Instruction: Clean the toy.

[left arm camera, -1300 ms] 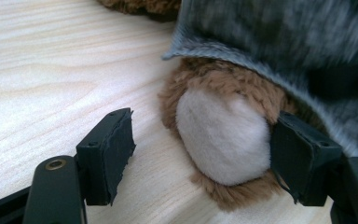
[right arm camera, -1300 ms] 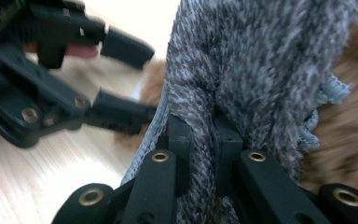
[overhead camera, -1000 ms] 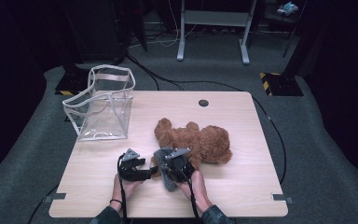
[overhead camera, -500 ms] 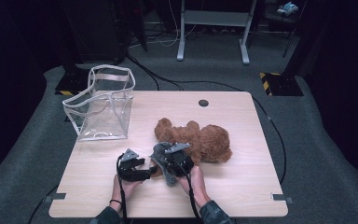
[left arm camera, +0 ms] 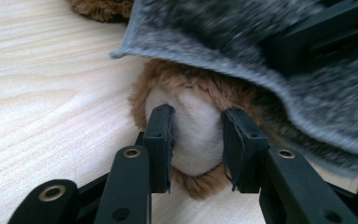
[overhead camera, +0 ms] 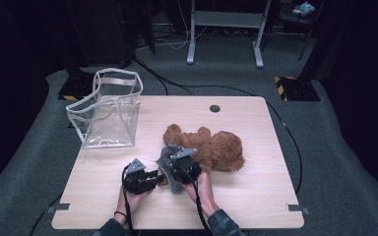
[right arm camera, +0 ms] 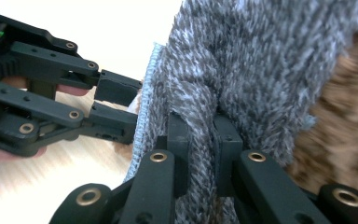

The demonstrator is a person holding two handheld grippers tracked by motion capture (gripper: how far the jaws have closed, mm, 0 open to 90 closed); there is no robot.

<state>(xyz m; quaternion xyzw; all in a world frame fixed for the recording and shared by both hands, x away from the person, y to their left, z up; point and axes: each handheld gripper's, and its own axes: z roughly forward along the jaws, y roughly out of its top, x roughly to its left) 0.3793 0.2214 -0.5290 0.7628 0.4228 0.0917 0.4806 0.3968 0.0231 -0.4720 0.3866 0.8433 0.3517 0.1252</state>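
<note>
High view shows my left gripper low on the table, its tips at the near end of the bear, which lies on its side across the middle of the table. My right gripper sits just beside it, over the bear's near end, with a grey cloth hanging from it.

Left gripper view: my jaws have just been closing, and they now press on both sides of the bear's white-soled paw. The paw sticks out from under the cloth, which drapes over the leg above my jaws.

Right gripper view: my right gripper pinches a fold of the cloth tight. My left gripper shows off to the side, its tips touching the cloth's edge. Brown fur of the bear lies behind the cloth.

A clear bag stands well apart at the table's far left.
</note>
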